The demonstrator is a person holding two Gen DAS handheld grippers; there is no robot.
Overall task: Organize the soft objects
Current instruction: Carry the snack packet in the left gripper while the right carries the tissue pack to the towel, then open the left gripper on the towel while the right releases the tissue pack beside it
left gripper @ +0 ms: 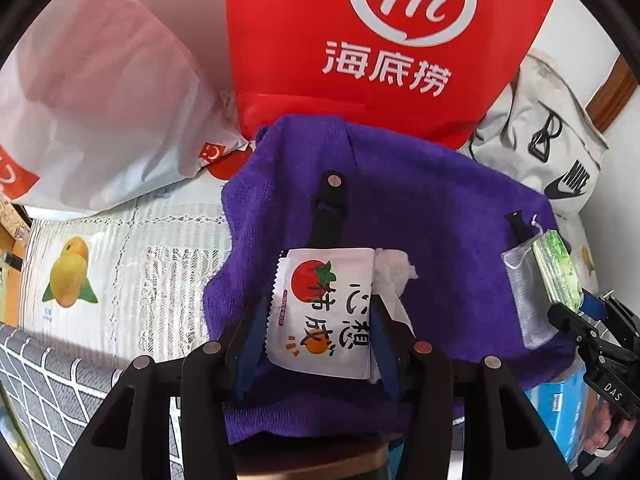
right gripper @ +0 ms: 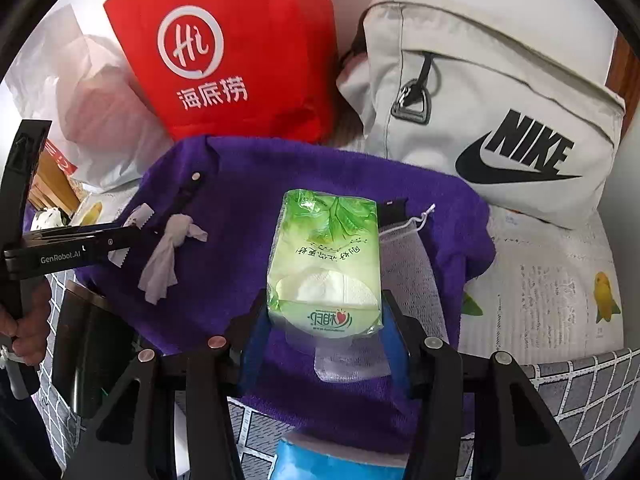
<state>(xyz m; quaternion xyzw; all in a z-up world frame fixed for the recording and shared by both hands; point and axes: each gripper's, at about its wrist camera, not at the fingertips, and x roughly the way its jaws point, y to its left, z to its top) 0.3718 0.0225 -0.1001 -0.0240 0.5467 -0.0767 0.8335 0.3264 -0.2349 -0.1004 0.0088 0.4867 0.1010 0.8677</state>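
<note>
A purple towel (left gripper: 420,208) (right gripper: 248,184) lies spread on the table. My left gripper (left gripper: 320,308) is shut on a white tissue pack printed with a tomato and an orange (left gripper: 324,312), held over the towel, with crumpled white tissue (left gripper: 394,270) (right gripper: 168,252) sticking out of it. My right gripper (right gripper: 324,280) is shut on a green tissue pack (right gripper: 324,264) (left gripper: 556,272), also over the towel. A white mesh pouch (right gripper: 404,256) (left gripper: 524,292) lies on the towel beside the green pack.
A red Hi bag (left gripper: 384,40) (right gripper: 240,52) stands behind the towel. A white plastic bag (left gripper: 100,100) (right gripper: 88,96) is at back left, a grey Nike bag (right gripper: 500,120) (left gripper: 560,152) at back right. A blue item (right gripper: 316,460) lies near the front edge.
</note>
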